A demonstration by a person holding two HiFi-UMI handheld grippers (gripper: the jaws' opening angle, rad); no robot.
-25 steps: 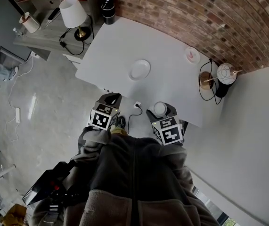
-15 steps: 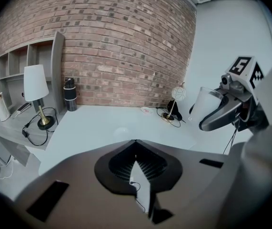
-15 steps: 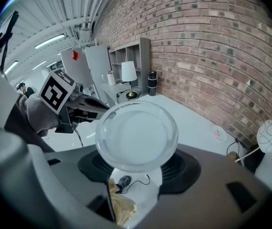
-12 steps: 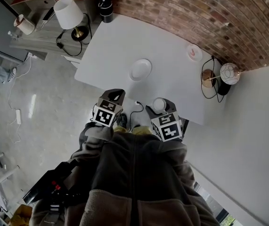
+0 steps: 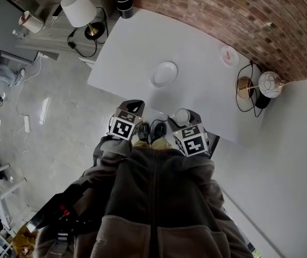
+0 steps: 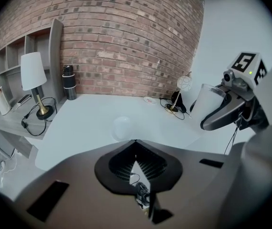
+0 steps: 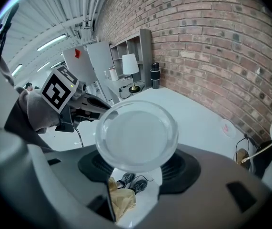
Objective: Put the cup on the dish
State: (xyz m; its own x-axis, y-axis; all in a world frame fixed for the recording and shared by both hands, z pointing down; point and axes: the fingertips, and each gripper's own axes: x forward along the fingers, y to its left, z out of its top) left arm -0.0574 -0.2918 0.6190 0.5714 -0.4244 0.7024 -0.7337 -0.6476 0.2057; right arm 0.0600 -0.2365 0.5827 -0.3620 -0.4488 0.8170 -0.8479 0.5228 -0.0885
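Both grippers now sit a little closer to the near edge of the white rectangular table (image 5: pixel 196 47) than a moment ago, and your dark shoes (image 5: pixel 150 130) now show on the floor between them. Your right gripper (image 5: pixel 185 120) has its jaws spread wide and pressed on the translucent plastic cup (image 7: pixel 136 133), which hangs in the air just over that near edge, not touching the table. Your left gripper (image 6: pixel 135 143) carries nothing; its jaws are pressed together at the tips. I judge the task as about half done: you have the cup lifted and secure, but the carry to the small round white dish (image 5: pixel 164 74) is not yet made, and neither is the setting down. The dish lies empty near the middle of the table, well apart from the cup and ahead of it. The long axis of the cup runs close to upright, leaning slightly, and its wider open mouth seems to point upward toward you.
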